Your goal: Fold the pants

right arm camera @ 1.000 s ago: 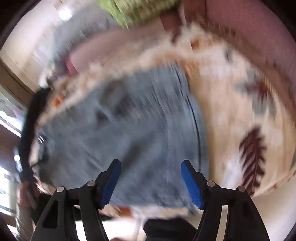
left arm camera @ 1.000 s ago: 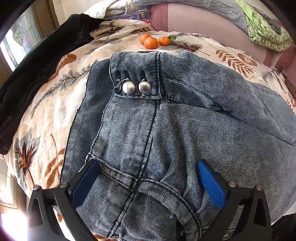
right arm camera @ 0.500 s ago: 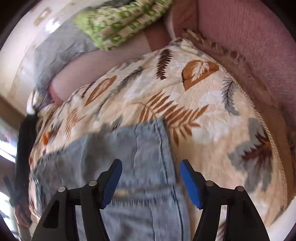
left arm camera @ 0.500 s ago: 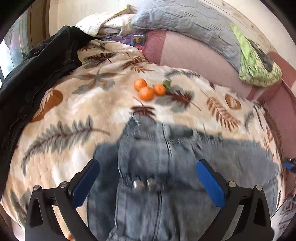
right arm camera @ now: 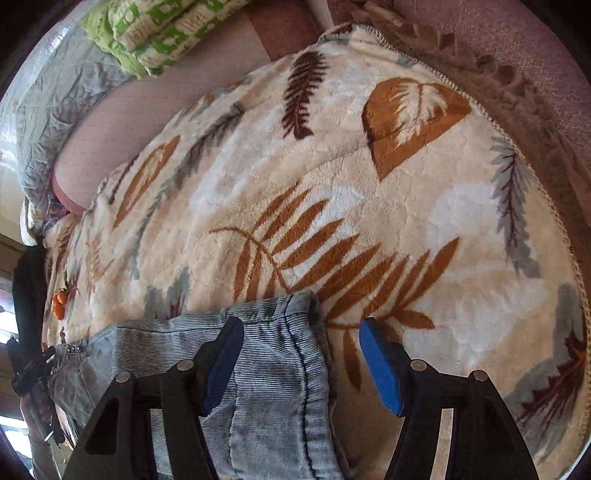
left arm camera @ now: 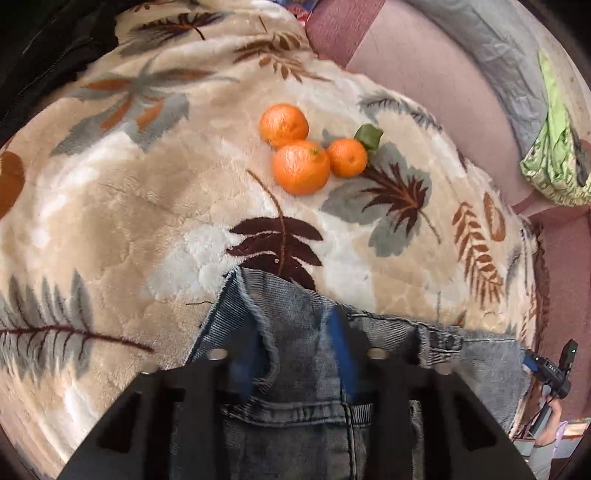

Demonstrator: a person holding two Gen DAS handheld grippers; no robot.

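Note:
Grey-blue jeans (left arm camera: 295, 321) lie on a leaf-patterned blanket (left arm camera: 147, 192). In the left wrist view my left gripper (left arm camera: 295, 354) sits low over the waistband corner, its blue pads narrowed around a fold of denim; motion blur hides whether they grip it. In the right wrist view the jeans (right arm camera: 273, 369) show a pale folded edge. My right gripper (right arm camera: 299, 365) is open, straddling that edge, with the left pad (right arm camera: 221, 365) over denim and the right pad (right arm camera: 380, 369) over the blanket (right arm camera: 332, 184).
Three mandarins (left arm camera: 299, 155) lie on the blanket just beyond the waistband. A black garment (left arm camera: 44, 48) lies at the far left. Pink sofa cushions (left arm camera: 436, 74), a grey quilt and a green cloth (right arm camera: 155, 29) line the back.
Both grippers have dropped low to the far edges of the jeans. The left gripper's pads have narrowed onto the waistband; the right gripper stays open.

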